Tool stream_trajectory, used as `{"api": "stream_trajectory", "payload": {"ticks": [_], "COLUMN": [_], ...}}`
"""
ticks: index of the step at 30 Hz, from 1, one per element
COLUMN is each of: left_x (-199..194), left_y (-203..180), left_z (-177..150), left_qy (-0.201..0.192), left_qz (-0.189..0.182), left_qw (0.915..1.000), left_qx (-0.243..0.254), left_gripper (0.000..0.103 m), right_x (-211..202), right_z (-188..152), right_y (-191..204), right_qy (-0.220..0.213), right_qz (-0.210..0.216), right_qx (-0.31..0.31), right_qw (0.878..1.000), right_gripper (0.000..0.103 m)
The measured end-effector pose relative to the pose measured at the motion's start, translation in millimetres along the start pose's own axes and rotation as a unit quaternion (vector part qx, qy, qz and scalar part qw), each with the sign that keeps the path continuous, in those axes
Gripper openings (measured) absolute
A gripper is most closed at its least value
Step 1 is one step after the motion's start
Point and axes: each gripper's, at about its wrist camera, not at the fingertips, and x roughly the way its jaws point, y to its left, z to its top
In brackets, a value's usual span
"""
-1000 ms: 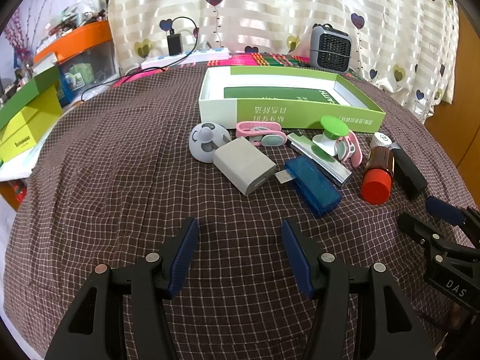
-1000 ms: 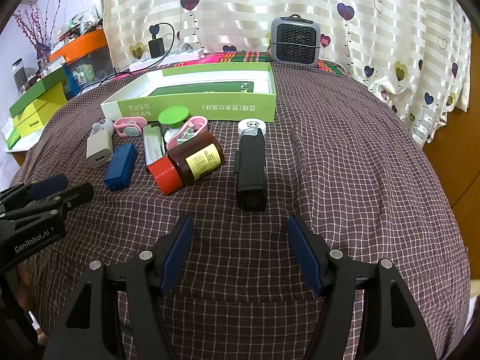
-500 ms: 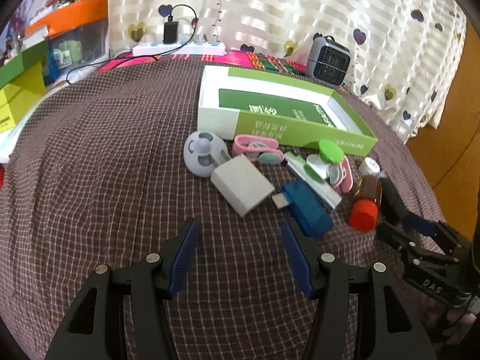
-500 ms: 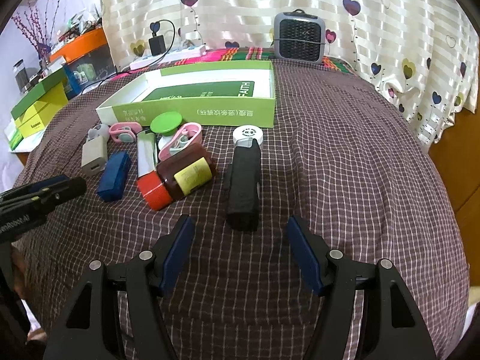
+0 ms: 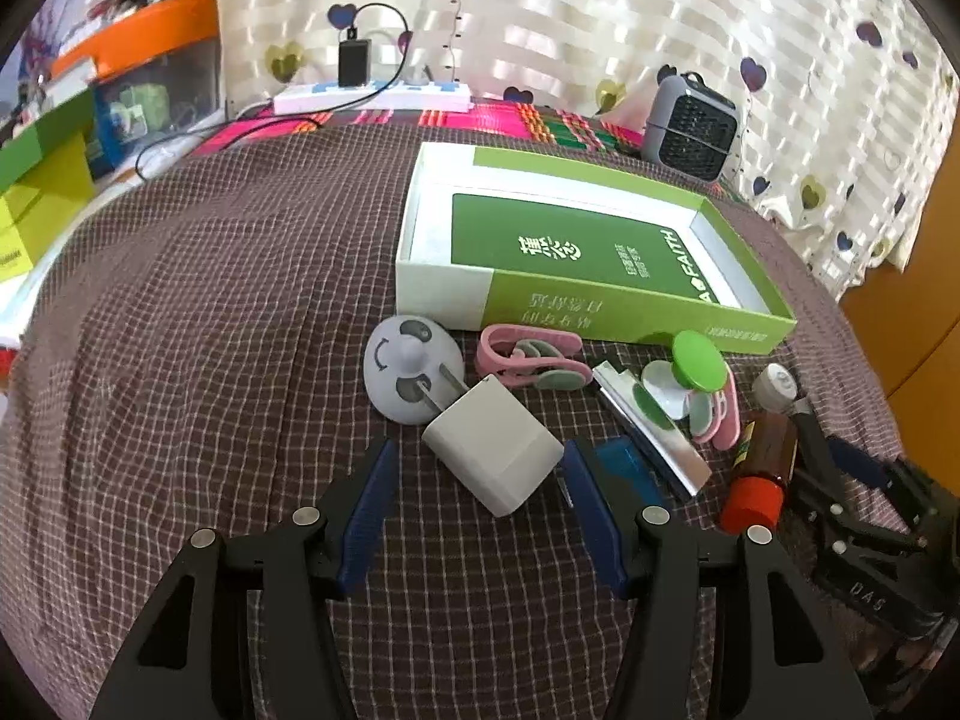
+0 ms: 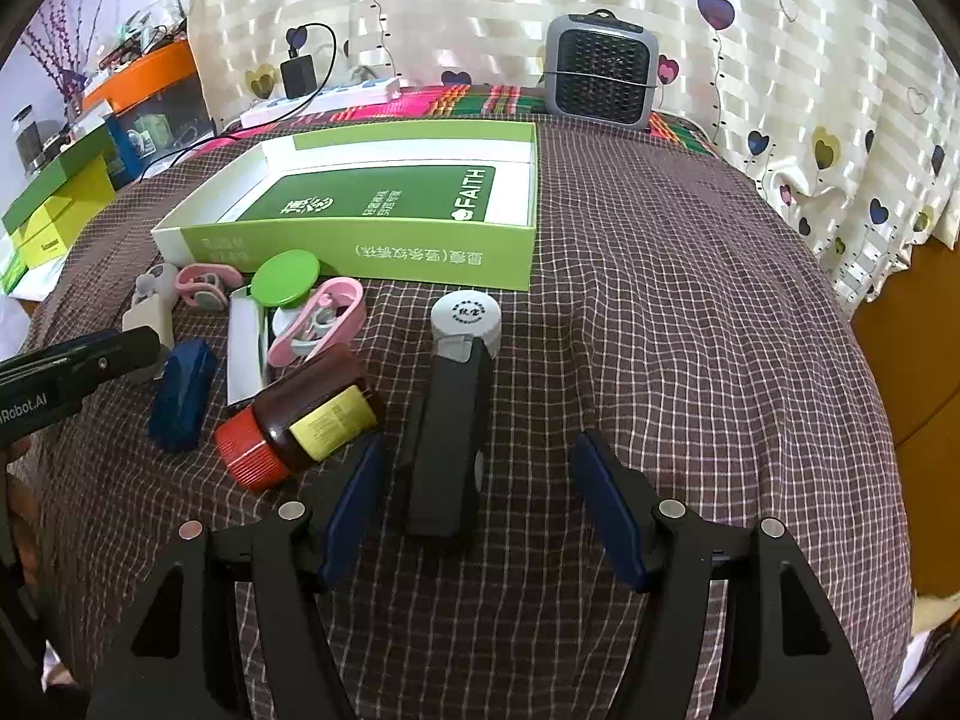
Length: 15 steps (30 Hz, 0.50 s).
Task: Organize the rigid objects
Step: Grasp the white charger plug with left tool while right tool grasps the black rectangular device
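Checked cloth [image 6: 690, 330] right of black device [image 6: 447, 420] clear.

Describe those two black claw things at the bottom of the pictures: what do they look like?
Each is a hand-held gripper: the left and the right look alike. Both have matte black angular arms with round silver screw heads, ending in two flat fingers faced with dark blue pads. White lettering marks their sides, partly readable as "Robot.AI" and "DAS". No cables show.

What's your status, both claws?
Left claw open, straddling white charger. Right claw open around black device. Green box empty. Brown bottle close beside right claw.
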Motion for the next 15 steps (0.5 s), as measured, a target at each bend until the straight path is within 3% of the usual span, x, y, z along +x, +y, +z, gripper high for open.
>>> {"api": "stream_trajectory", "payload": {"ticks": [15], "left_x": [-17], "left_y": [22], "left_z": [-2], "left_qy": [0.003], "left_qz": [0.042], "left_qw": [0.9991], "left_qx": [0.008], "left_gripper": [0.057], "right_x": [4], "right_z": [6], "right_y": [-5], "right_qy": [0.004], "right_qz": [-0.003], "right_qx": [0.004], "right_qw": [1.000], "right_gripper": [0.066]}}
